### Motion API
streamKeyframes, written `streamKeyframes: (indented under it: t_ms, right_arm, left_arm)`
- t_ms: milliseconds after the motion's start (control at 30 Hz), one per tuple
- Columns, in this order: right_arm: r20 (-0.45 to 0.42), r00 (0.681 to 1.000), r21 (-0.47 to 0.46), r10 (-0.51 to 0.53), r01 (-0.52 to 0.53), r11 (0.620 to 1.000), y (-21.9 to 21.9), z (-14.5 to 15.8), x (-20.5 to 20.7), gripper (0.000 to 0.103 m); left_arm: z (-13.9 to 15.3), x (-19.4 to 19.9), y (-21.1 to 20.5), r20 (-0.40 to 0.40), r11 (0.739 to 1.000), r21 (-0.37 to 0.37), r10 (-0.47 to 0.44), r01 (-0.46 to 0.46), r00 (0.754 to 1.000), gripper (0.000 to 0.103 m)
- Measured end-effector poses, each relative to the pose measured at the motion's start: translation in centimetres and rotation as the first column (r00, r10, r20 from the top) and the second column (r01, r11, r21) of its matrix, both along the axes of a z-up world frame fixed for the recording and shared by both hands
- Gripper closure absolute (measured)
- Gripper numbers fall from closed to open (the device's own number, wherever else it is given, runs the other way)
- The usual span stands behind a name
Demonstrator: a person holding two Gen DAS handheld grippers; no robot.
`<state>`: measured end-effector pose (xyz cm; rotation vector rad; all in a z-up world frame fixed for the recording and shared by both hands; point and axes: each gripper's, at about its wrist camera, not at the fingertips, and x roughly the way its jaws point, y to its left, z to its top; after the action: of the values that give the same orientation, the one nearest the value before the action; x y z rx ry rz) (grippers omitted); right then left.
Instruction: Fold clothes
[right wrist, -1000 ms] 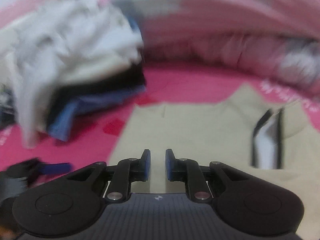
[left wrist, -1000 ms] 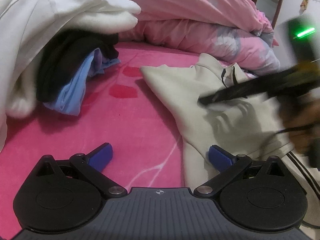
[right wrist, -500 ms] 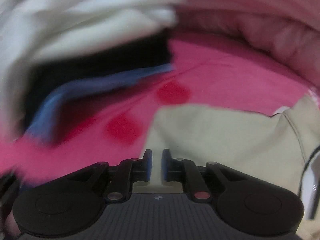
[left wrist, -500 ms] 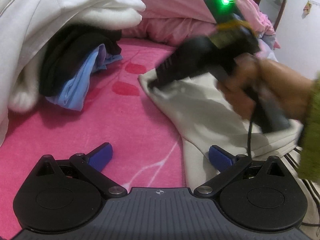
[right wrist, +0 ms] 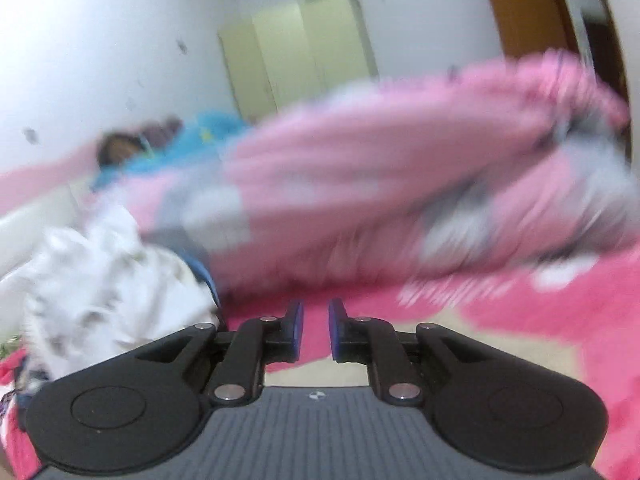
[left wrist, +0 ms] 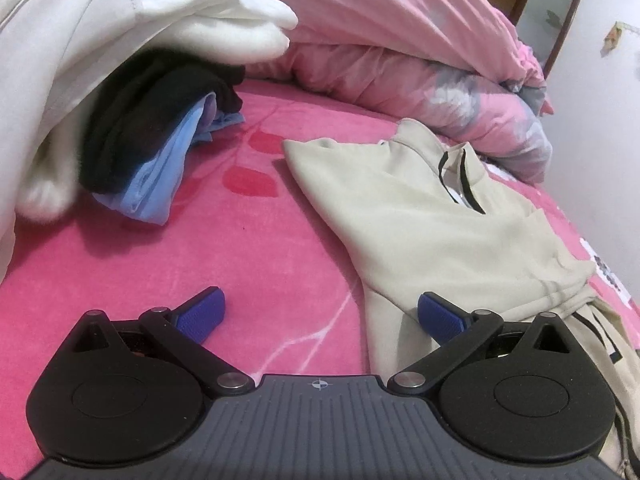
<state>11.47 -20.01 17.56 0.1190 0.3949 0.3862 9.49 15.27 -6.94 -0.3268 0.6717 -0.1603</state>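
The beige top (left wrist: 420, 216) lies half folded on the pink bed (left wrist: 256, 248), just ahead of the wide-open, empty left tongs (left wrist: 320, 314). Right tongs (right wrist: 316, 330), narrow gap just widening, grip nothing. Next: grasp a side edge and fold.

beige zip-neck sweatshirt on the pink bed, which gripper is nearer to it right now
Left. The left gripper hangs low over the bed, one blue pad above the beige zip-neck sweatshirt. The right gripper, jaws just opening, empty, is lifted, aimed at the pink duvet.
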Motion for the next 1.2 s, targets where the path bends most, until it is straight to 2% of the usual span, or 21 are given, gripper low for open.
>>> streamKeyframes:
  t_ms: [100,200,267,333,367,500,533,567,633,733,800,833,900,933,1000,1033,1133,1200]
  right_arm:
    - [0.132,0.991,-0.134,-0.003,0.02,0.991,-3.9,5.1,-7.6,0.064]
    - [0.162,0.987,-0.256,-0.022,0.064,0.965,-7.2,8.2,-12.8,0.064]
    - [0.118,0.992,-0.351,-0.043,0.082,0.933,-8.0,8.0,-14.2,0.064]
    - [0.024,0.999,-0.417,-0.04,0.046,0.908,-8.1,5.8,-14.3,0.064]
    - [-0.029,0.999,-0.422,-0.039,0.023,0.906,-8.1,3.8,-13.7,0.064]
    - [-0.24,0.97,-0.371,-0.039,-0.054,0.927,-7.4,-7.0,-9.5,0.066]
    - [-0.265,0.963,-0.381,-0.056,-0.051,0.923,-6.6,-9.9,-8.2,0.071]
    - [-0.271,0.96,-0.403,-0.076,-0.041,0.914,-5.7,-12.6,-6.9,0.072]
    - [-0.247,0.963,-0.387,-0.106,0.002,0.922,-4.8,-15.9,-4.7,0.072]
    - [-0.157,0.976,-0.319,-0.152,0.095,0.943,-4.8,-17.4,-2.1,0.073]
    - [-0.124,0.972,-0.319,-0.198,0.149,0.936,-5.8,-18.3,-0.4,0.074]
    - [-0.112,0.969,-0.324,-0.222,0.176,0.93,-6.5,-18.8,0.5,0.075]
    - [-0.183,0.946,-0.295,-0.268,0.207,0.933,-9.0,-21.1,2.7,0.074]
    - [-0.221,0.938,-0.252,-0.268,0.211,0.944,-10.3,-22.0,3.3,0.075]
    - [-0.242,0.936,-0.166,-0.254,0.218,0.962,-11.7,-21.9,3.2,0.075]
    - [-0.244,0.936,-0.137,-0.253,0.225,0.965,-11.9,-21.5,2.9,0.075]
    - [-0.164,0.955,-0.108,-0.248,0.232,0.967,-11.5,-20.1,1.6,0.075]
    - [-0.155,0.942,-0.107,-0.299,0.285,0.953,-12.2,-21.1,2.0,0.076]
  left_arm:
    - [0.1,0.2,-0.2,0.007,1.0,0.007,0.013,-0.013,1.0,0.0]
    - [0.3,0.3,-0.3,0.021,0.999,0.016,0.031,-0.032,0.999,0.0]
    - [0.7,-0.3,-0.3,0.058,0.998,0.019,0.066,-0.067,0.996,0.0]
    - [1.1,-0.6,-0.6,0.099,0.996,0.031,0.082,-0.086,0.992,0.0]
    - [1.2,-0.7,-0.8,0.115,0.995,0.04,0.084,-0.089,0.99,0.0]
    - [0.8,-0.2,-3.3,0.098,0.987,0.158,0.019,-0.035,0.995,0.0]
    - [0.6,0.0,-3.9,0.091,0.981,0.193,0.008,-0.025,0.996,0.0]
    - [0.5,0.0,-4.2,0.087,0.977,0.214,0.005,-0.024,0.996,0.0]
    - [0.2,0.2,-4.1,0.073,0.978,0.206,0.006,-0.02,0.997,0.0]
    - [-0.1,0.5,-3.3,0.047,0.988,0.157,0.008,-0.016,0.999,0.0]
    - [-0.3,0.7,-2.9,0.034,0.991,0.133,0.009,-0.014,0.999,0.0]
    - [-0.3,0.7,-3.1,0.037,0.989,0.144,0.008,-0.013,0.999,0.0]
    - [-0.3,0.6,-3.2,0.039,0.988,0.152,0.003,-0.009,0.999,0.0]
    - [-0.3,0.6,-3.3,0.039,0.988,0.152,0.002,-0.008,0.999,0.0]
    - [-0.3,0.6,-3.2,0.038,0.989,0.15,0.002,-0.007,0.999,0.0]
    - [-0.3,0.6,-3.2,0.038,0.989,0.149,0.002,-0.007,0.999,0.0]
    - [-0.4,0.6,-3.1,0.038,0.989,0.145,0.001,-0.007,0.999,0.0]
    - [-0.4,0.6,-3.0,0.04,0.99,0.138,0.0,-0.005,0.999,0.0]
